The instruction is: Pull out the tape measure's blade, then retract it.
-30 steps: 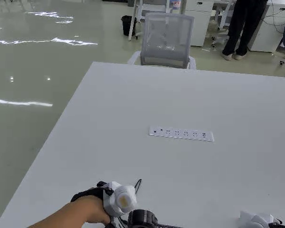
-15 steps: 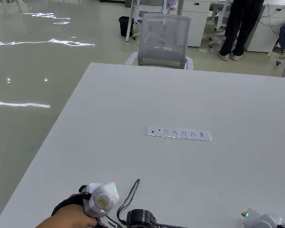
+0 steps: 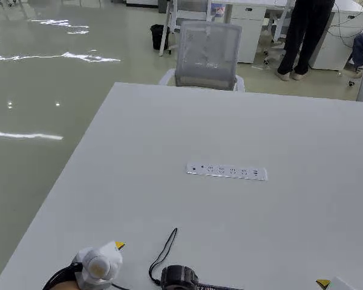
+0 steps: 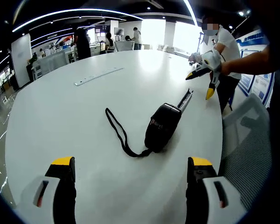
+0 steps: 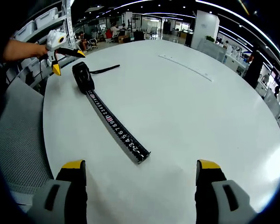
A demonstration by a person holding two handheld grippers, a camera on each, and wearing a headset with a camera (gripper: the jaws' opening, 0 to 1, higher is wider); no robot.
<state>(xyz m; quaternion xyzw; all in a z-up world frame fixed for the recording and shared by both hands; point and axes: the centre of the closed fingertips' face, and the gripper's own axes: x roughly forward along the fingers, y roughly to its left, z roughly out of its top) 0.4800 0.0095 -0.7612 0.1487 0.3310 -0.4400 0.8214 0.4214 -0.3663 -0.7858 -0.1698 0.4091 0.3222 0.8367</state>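
Left gripper (image 4: 130, 163): jaws wide apart, nothing held, now standing off to the left of the tape measure (image 4: 162, 127); a second earlier it sat just beside the case. Right gripper (image 5: 141, 164): likewise agape and empty, having dropped lower in the head view, just short of the blade (image 5: 114, 128) tip. The blade lay drawn out flat on the bench (image 3: 169, 133), unheld, with the strap (image 4: 119, 135) trailing from the case. Judged: pull-out done, retraction outstanding. The tape lay close to the bench's near edge. Broad bare surface ran ahead to the power strip (image 3: 227, 171), with a chair (image 3: 207, 51) beyond the far edge.
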